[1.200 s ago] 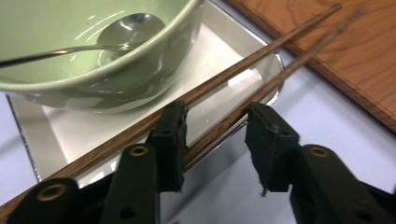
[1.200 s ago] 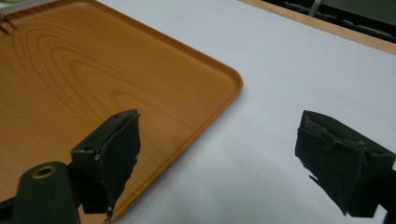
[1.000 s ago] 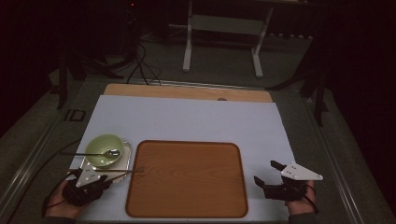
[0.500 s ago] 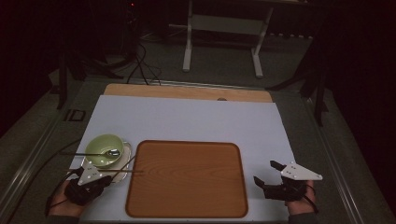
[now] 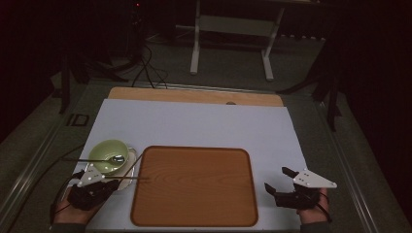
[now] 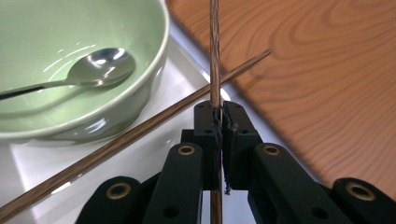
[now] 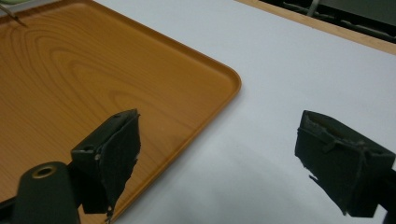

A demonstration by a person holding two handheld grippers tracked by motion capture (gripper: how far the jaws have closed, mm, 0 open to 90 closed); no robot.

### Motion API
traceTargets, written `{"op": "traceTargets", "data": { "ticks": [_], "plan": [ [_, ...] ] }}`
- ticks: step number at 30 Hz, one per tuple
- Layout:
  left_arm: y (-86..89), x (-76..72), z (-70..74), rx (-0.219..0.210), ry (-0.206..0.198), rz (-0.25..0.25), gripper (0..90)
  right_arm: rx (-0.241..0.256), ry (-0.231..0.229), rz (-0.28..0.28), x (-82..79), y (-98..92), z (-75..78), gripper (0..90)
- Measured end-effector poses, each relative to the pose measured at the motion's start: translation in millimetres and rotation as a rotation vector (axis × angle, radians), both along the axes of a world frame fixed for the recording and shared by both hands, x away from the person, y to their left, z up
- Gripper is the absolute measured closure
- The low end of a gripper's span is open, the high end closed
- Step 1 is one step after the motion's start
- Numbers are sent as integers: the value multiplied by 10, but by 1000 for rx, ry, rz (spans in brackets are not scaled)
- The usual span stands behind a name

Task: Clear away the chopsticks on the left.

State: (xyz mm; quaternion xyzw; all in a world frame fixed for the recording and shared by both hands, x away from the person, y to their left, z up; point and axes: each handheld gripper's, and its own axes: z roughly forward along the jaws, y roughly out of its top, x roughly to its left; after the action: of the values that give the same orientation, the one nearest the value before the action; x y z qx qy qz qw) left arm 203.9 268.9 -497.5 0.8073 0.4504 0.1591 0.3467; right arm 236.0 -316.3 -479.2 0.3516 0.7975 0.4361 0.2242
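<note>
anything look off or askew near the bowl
Somewhat: the two chopsticks are split and crossed. The left claw is shut on one chopstick, which crosses over the other chopstick lying slantwise on the white tray beside the green bowl. The spoon rests in the bowl. Nothing spilled.

A dim room is seen behind a lit table.
The table [image 5: 301, 128] is covered by a white sheet [image 5: 194, 126], with a strip of bare wood left along its far edge. Beyond that edge a grey floor [image 5: 233, 73] is seen, on which a white metal stand [image 5: 231, 29] is set and black cables [image 5: 145, 68] are trailed. The far wall is lost in darkness.
</note>
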Motion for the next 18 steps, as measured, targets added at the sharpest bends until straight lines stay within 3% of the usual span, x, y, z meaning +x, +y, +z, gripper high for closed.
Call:
{"op": "traceTargets", "data": {
  "ticks": [4, 18],
  "plan": [
    [-44, -2, 63, -33, -3, 6, 862, 3, -6, -7, -10, -14, 8, 141],
    [-305, 2, 306, -83, -49, 0, 863, 7, -16, -8, -16, -15, 16, 141]
  ]
}}
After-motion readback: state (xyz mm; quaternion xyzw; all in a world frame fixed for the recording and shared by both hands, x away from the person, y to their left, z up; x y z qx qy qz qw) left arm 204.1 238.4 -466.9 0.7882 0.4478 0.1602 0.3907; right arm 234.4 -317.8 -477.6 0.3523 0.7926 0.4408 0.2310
